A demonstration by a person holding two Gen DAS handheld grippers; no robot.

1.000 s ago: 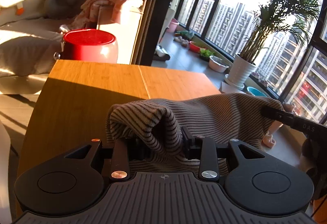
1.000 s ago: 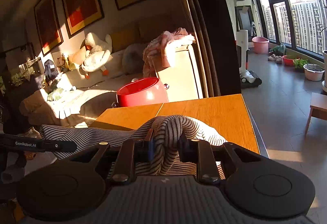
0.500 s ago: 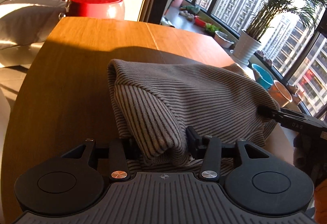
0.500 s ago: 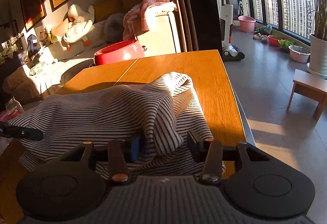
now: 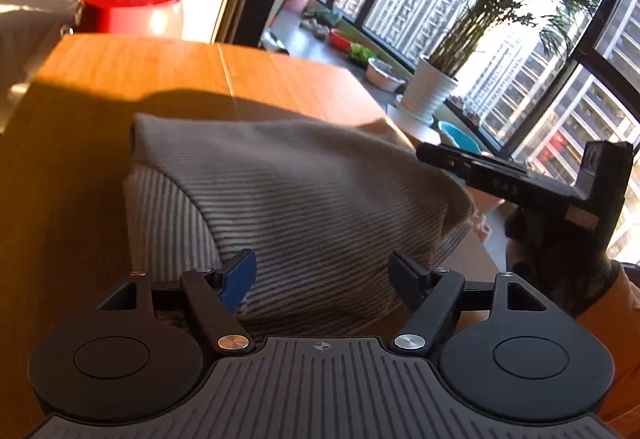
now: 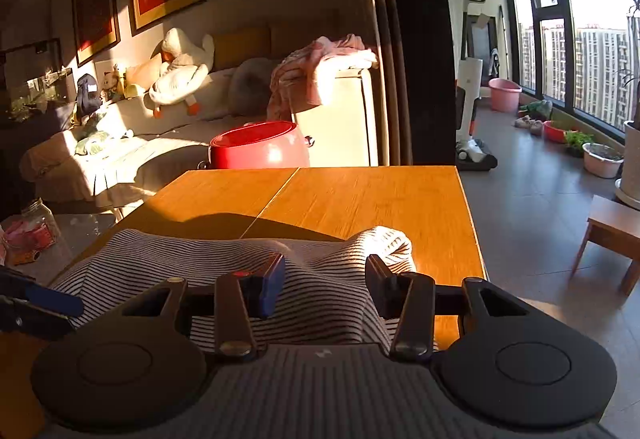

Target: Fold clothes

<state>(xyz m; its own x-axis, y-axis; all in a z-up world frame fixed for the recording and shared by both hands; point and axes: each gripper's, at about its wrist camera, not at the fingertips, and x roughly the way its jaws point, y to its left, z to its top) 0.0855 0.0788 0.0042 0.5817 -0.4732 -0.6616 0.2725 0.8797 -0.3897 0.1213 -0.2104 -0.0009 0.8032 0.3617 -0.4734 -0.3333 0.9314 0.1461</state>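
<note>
A grey-and-white striped garment [image 5: 304, 199] lies folded over in a loose mound on the near end of the wooden table [image 5: 120, 75]. My left gripper [image 5: 322, 275] is open, its jaws wide apart on either side of the garment's near edge, holding nothing. My right gripper [image 6: 324, 281] is also open over the garment [image 6: 224, 263], jaws apart, with a bunched corner [image 6: 388, 243] just beyond its right finger. The right gripper shows from the side in the left wrist view [image 5: 520, 183], and the left one at the left edge of the right wrist view [image 6: 36, 303].
A red pot [image 6: 260, 151] stands beyond the table's far edge [image 5: 128, 11]. A sofa with a plush goose [image 6: 180, 75] and pink clothes [image 6: 320, 67] is behind. A potted palm [image 5: 436, 91], bowls and a low wooden stool [image 6: 616, 227] stand to the right by the windows.
Both grippers have opened and let go of the striped garment, which now rests on the table. Both have drawn back a little toward the near edge.
</note>
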